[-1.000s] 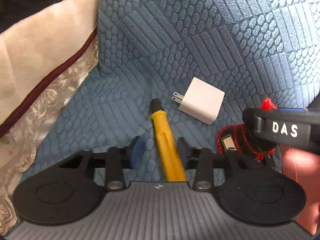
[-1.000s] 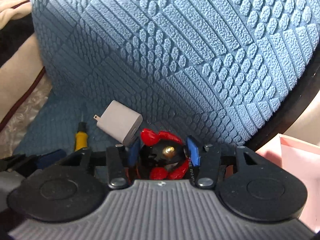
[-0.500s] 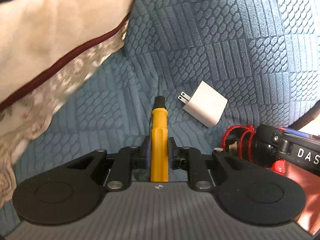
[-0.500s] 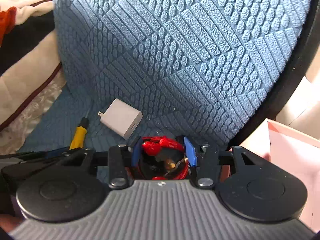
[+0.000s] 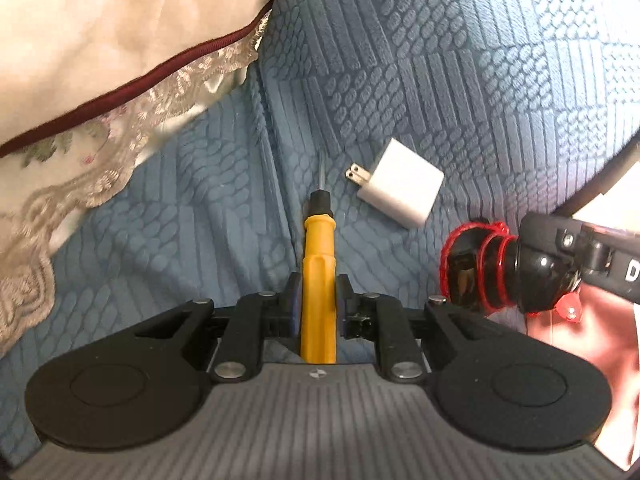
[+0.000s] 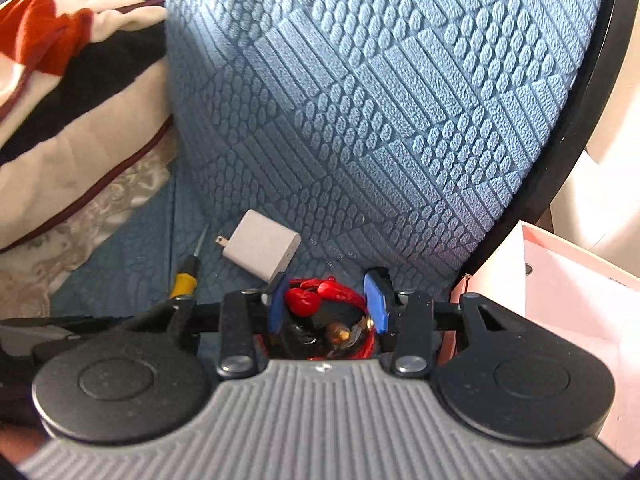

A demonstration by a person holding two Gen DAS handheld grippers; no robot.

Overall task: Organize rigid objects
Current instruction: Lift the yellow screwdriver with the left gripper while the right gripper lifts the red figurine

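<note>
My left gripper [image 5: 318, 300] is shut on the yellow handle of a screwdriver [image 5: 318, 264], whose black collar and thin shaft point away over the blue sofa seat. My right gripper [image 6: 326, 304] is shut on a black object wound with red cord [image 6: 324, 316], which also shows in the left wrist view [image 5: 480, 268], held to the right of the screwdriver. A white plug charger [image 5: 398, 188] lies on the seat between them, prongs to the left; it also shows in the right wrist view [image 6: 262, 250]. The screwdriver tip shows there too [image 6: 184, 278].
A cream cushion with lace trim and dark red piping [image 5: 100, 92] rests on the seat at the left. The blue textured backrest [image 6: 380, 100] rises behind. A pink-white box [image 6: 568, 288] stands off the sofa's right edge.
My left gripper's jaws closed on the screwdriver handle and lifted it slightly. My right gripper rose and drew back with the red-corded object. The charger has not moved.
</note>
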